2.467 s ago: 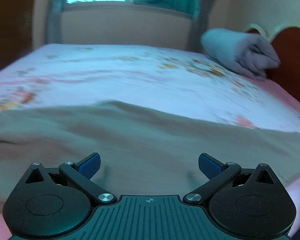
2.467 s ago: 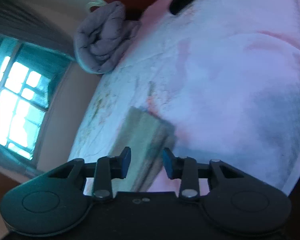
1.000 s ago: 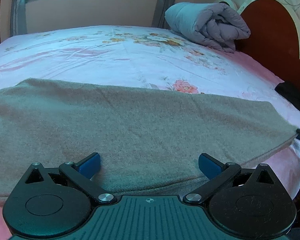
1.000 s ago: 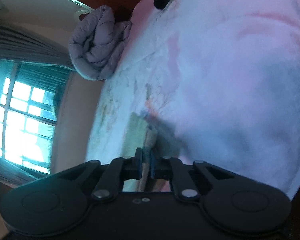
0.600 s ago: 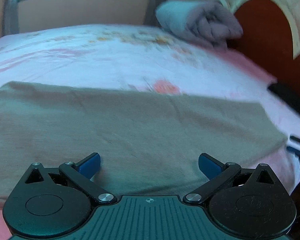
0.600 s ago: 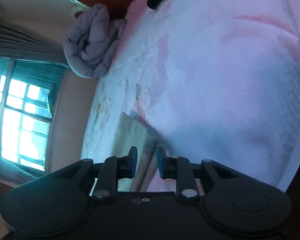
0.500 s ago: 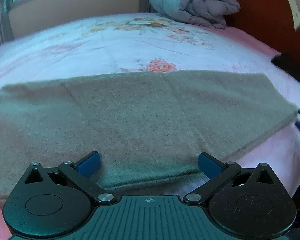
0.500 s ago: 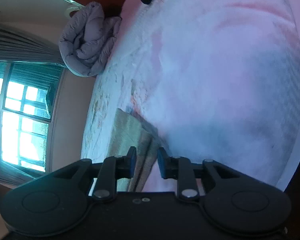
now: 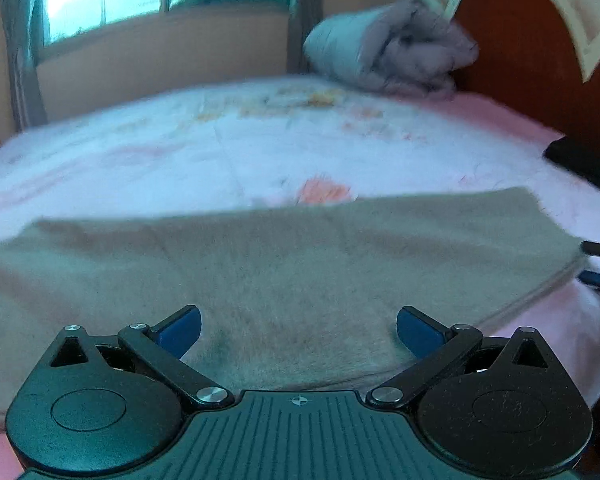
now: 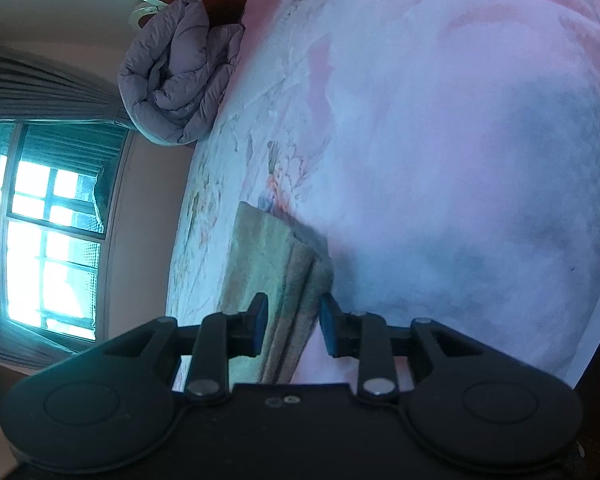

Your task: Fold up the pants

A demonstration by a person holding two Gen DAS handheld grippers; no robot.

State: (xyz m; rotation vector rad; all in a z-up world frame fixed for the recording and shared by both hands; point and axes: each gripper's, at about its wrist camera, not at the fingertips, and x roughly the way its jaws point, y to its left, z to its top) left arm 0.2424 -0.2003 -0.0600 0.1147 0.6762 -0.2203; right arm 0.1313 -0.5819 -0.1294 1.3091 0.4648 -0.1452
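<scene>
The tan pants [image 9: 284,264] lie folded lengthwise in a flat band across the near part of the bed. My left gripper [image 9: 298,330] is wide open and empty, low over the band's near edge. In the right wrist view the pants' layered end [image 10: 284,276] runs between the blue pads of my right gripper [image 10: 292,320], which stands open around it with gaps on both sides. The right gripper's fingertips [image 9: 598,266] show at the band's right end in the left wrist view.
The bed has a white and pink floral sheet [image 9: 228,148]. A rolled grey quilt [image 9: 388,60] lies by the red headboard [image 9: 516,40]. A dark item [image 9: 584,160] lies at the right of the bed. A window [image 10: 40,232] is on the far wall.
My right gripper, shut on the pants' end a second ago, has opened and now stands wider around it. My left gripper has stayed open while its view lifted and shifted slightly.
</scene>
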